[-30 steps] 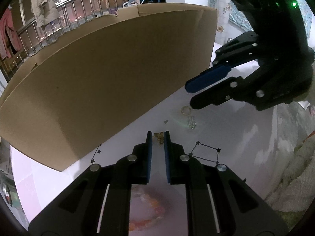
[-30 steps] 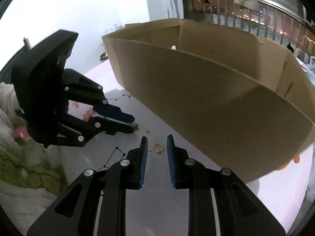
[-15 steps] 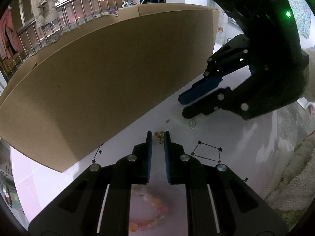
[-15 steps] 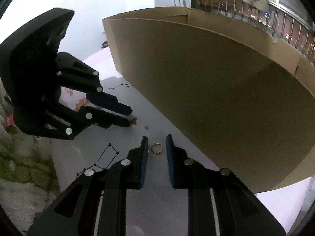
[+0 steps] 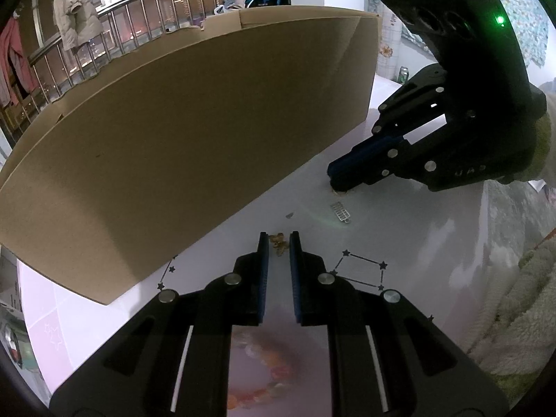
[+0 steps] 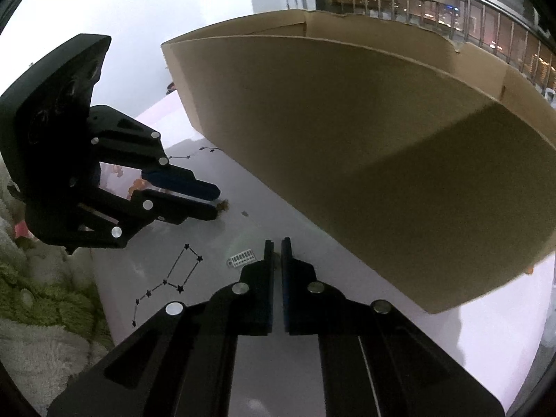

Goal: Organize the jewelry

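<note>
The right black two-finger gripper with blue pads is pointing steeply down at the white tabletop printed with black star constellations, its jaws having just been closing to a thin slit around a small gold ring that is barely showing between the tips; whether the pads are actually pinching it cannot be told. The left black gripper of the same make is tilting down likewise, its jaws standing narrowly apart with a small gold charm lying between the tips on the table, the pads seeming to touch it. A small silver ladder-shaped piece is lying just left of the right gripper's tips. A large brown cardboard box is standing on the far side, close behind both grippers. A pale fleecy blanket is bordering the table's near edge.
</note>
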Demonstrator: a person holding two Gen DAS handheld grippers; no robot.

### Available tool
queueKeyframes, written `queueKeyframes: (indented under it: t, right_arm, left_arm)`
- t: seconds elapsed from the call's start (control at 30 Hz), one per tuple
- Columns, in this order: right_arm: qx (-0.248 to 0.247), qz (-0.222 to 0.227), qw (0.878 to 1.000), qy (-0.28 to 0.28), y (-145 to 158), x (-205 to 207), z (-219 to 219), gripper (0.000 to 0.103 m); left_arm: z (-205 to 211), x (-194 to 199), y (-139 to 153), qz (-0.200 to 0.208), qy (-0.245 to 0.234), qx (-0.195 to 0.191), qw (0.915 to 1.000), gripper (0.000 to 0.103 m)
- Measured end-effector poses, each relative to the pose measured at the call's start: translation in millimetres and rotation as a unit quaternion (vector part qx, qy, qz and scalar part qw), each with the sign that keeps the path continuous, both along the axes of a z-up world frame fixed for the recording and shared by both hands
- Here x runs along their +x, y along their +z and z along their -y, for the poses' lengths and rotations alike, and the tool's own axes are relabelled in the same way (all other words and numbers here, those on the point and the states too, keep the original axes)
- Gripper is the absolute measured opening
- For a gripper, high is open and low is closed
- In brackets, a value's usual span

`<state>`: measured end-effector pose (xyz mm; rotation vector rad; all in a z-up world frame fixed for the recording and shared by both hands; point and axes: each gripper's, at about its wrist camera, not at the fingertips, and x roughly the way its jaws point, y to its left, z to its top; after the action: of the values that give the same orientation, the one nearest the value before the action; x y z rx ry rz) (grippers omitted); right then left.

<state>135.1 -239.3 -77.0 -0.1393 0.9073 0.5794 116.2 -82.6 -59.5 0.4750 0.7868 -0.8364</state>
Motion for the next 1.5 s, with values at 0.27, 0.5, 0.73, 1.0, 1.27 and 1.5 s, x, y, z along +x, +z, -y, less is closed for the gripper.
queueKeyframes:
  t: [0.27,0.5,0.73,1.0,1.27,1.5]
  right_arm:
    - [0.013,0.000,1.000,-0.026,-0.5,-12.2,11.2,0.004]
    - [0.022,0.000,0.999,-0.037,-0.6,-13.0,11.3,0.004]
    - [0.027,0.001,0.999,-0.041,-0.9,-11.0,11.3,0.004]
    - [0.028,0.001,0.999,-0.047,-0.1,-11.5,14.5,0.004]
    - [0.036,0.013,0.998,-0.058,10.2,-18.4,23.8,0.004]
    - [0.037,0.016,0.998,-0.053,14.4,-26.5,23.9,0.019]
  left_arm:
    - [1.8,2.7,0.2,0.005,0.008,0.002,0.9999,0.011]
    - [3.8,0.8,0.0,0.018,0.013,0.018,0.9996,0.011]
    - [3.1,1.0,0.8,0.011,0.010,0.015,0.9998,0.001]
    - [3.3,-3.9,0.3,0.009,0.011,0.010,0.9998,0.000]
    - [-0.4,-4.4,6.9,0.014,0.021,-0.002,0.9997,0.000]
    - [-3.1,-5.3,6.5,0.006,0.029,0.001,0.9996,0.012]
